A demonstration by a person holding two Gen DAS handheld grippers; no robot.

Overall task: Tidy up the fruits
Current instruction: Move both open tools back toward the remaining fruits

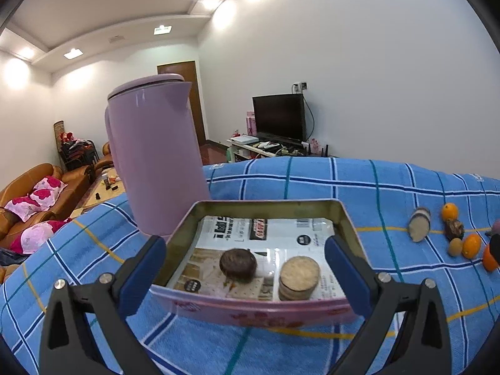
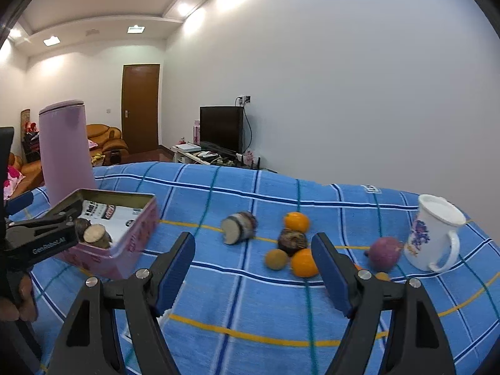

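My right claw (image 2: 251, 268) gapes empty over the worktop; my left claw (image 1: 245, 268) clamps the tin (image 1: 350, 218). Nearest orange (image 2: 303, 263) sits at one o'clock (approach low, centre it).

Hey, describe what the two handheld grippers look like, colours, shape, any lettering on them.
Both are alike: the left gripper and the right gripper have black plastic forked arms with silver screws at the joints and flat dark-blue finger pads. The left one shows white "GenRobot.AI" lettering on its side. No cables or sleeves show.
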